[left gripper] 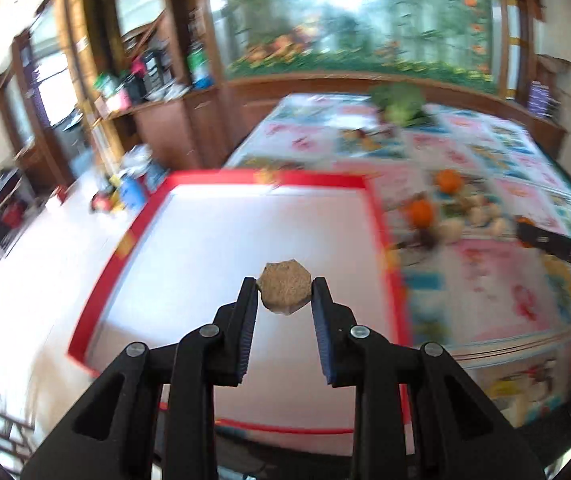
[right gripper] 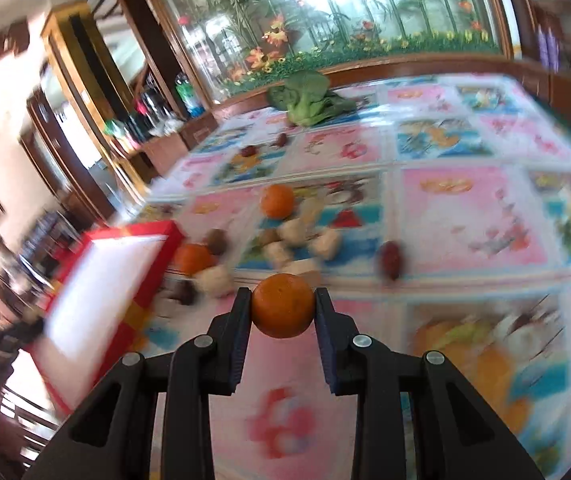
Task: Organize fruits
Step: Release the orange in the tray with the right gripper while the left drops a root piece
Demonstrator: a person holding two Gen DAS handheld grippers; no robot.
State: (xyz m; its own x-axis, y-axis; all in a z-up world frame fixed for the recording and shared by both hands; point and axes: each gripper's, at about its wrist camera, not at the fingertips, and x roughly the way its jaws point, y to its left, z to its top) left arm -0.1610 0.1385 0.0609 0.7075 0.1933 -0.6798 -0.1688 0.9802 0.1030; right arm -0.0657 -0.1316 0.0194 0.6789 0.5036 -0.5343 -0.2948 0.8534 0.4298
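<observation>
A tan, faceted walnut point(left gripper: 284, 287) sits pinched between the tips of the left gripper point(left gripper: 284, 294), held above the white floor of the red-rimmed tray point(left gripper: 377, 216), roughly over its middle. The right gripper point(right gripper: 283, 308) is clamped on a mandarin point(right gripper: 283, 311), lifted over the patterned tablecloth point(right gripper: 465, 216). From that mandarin, the remaining pile lies toward 12 o'clock: pale walnuts point(right gripper: 327, 242) clustered together, one orange point(right gripper: 277, 201) at the far side of them, another orange point(right gripper: 193, 258) at 10 o'clock just beside the tray's corner. A dark red date point(right gripper: 392, 260) rests alone at 1 o'clock, apart from the heap. Far off at 12 o'clock, a leafy green vegetable point(right gripper: 305, 98) lies near the table's back edge, with two more small dark fruits in front of it. Everything is motion-blurred.
</observation>
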